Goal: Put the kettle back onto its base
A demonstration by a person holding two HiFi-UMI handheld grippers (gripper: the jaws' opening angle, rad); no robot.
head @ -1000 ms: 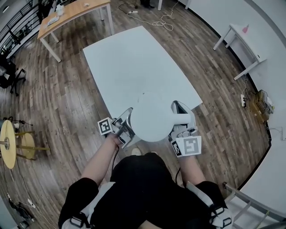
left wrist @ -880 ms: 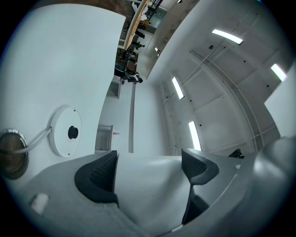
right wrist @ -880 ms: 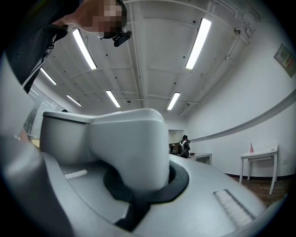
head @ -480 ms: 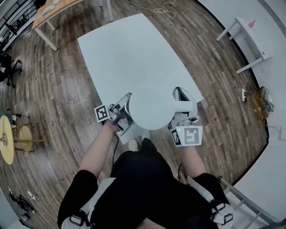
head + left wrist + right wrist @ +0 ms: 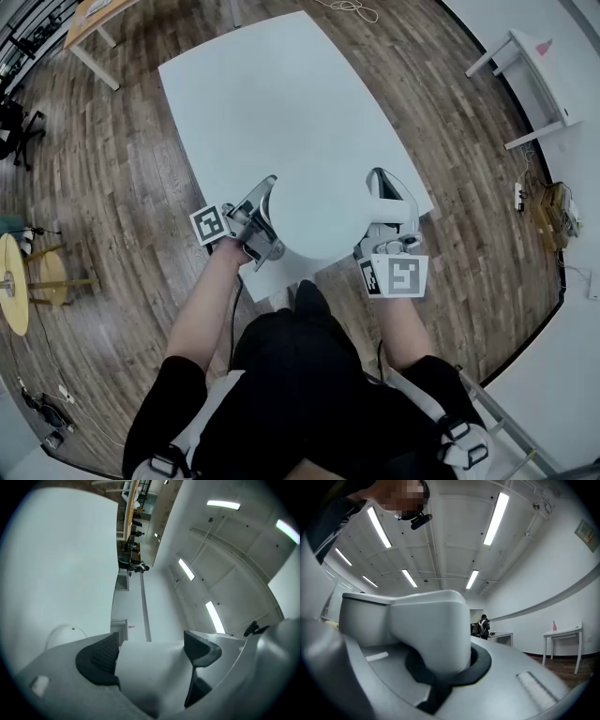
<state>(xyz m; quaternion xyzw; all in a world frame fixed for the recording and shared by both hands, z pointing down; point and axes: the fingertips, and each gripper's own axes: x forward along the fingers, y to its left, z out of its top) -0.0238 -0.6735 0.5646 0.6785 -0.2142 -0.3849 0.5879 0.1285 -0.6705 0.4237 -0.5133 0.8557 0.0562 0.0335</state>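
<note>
From above, the white kettle [image 5: 314, 211] shows as a round pale lid held over the near end of the white table [image 5: 253, 84]. My left gripper [image 5: 266, 223] is at its left side, and in the left gripper view [image 5: 152, 649] the dark pads clamp a white part of the kettle [image 5: 150, 672]. My right gripper [image 5: 389, 225] is shut on the kettle's handle [image 5: 384, 192]. In the right gripper view [image 5: 440, 667] that handle [image 5: 429, 630] fills the space between the jaws. No base shows in the head view. A small white dome [image 5: 65, 637] at lower left is unidentifiable.
Wood-plank floor surrounds the table. A small white side table [image 5: 534, 75] stands at the far right, a wooden desk [image 5: 89, 14] at the top left, a yellow round stand [image 5: 14, 281] at the left. A person [image 5: 482, 625] stands far off.
The kettle and both grippers have stayed together and shifted slightly farther over the table's near end. Both grips look unchanged.
</note>
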